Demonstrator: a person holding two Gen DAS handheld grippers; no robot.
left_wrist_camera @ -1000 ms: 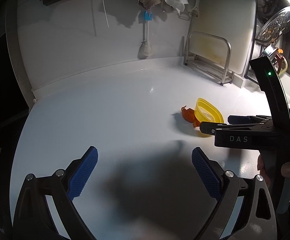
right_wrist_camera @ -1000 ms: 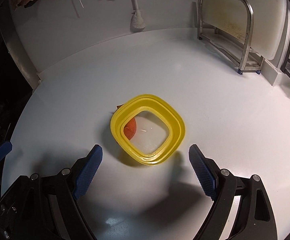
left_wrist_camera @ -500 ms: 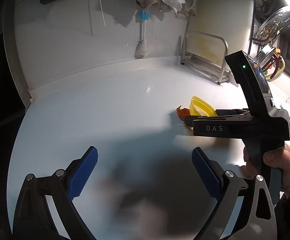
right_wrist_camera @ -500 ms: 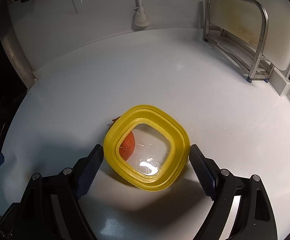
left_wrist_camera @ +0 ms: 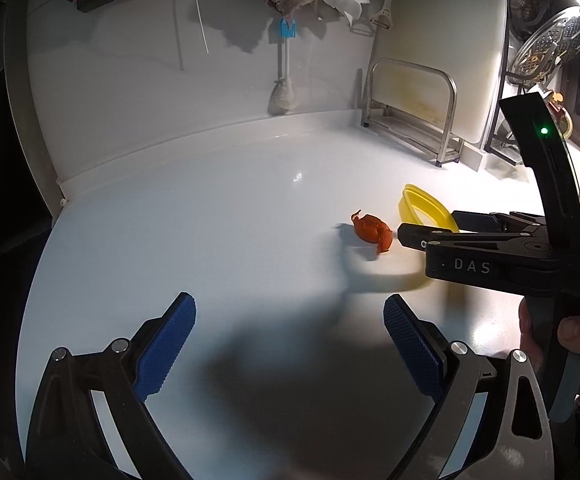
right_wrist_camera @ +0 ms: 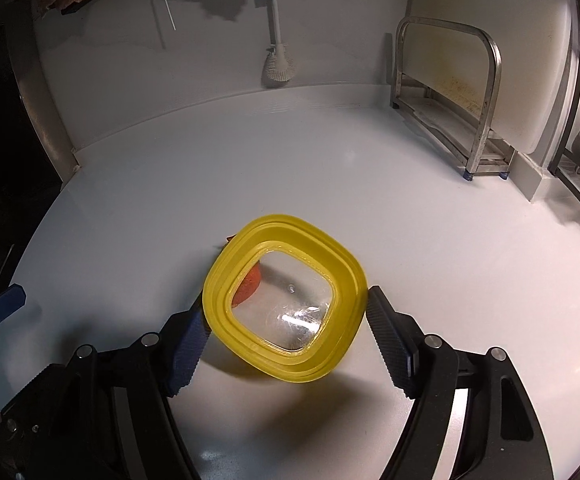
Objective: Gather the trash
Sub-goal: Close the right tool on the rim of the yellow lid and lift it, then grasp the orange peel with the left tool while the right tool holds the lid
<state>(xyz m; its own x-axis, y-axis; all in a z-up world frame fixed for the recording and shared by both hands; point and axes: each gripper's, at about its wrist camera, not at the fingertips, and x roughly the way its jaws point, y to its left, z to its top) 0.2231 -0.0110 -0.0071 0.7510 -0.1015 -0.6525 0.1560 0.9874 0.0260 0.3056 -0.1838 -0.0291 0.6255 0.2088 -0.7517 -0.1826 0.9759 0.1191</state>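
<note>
A yellow collapsible container (right_wrist_camera: 286,300) with a clear bottom stands tilted on the white counter, between the fingers of my right gripper (right_wrist_camera: 284,322). The jaws touch or nearly touch its two sides. It shows in the left wrist view (left_wrist_camera: 426,210) behind the right gripper (left_wrist_camera: 418,236). An orange scrap of peel (left_wrist_camera: 372,230) lies on the counter just left of the container; through the clear bottom part of it shows (right_wrist_camera: 248,282). My left gripper (left_wrist_camera: 290,340) is open and empty, well short of the scrap.
A metal rack (left_wrist_camera: 414,116) with a white cutting board (right_wrist_camera: 490,40) stands at the back right. A brush (left_wrist_camera: 284,76) and cloths hang on the back wall. A dish drainer (left_wrist_camera: 546,52) is at the far right. The counter's left edge drops into darkness.
My right gripper has moved forward around the yellow container and narrowed onto its sides; the container now sits tilted. The left gripper stayed open, its view shifting slightly.
</note>
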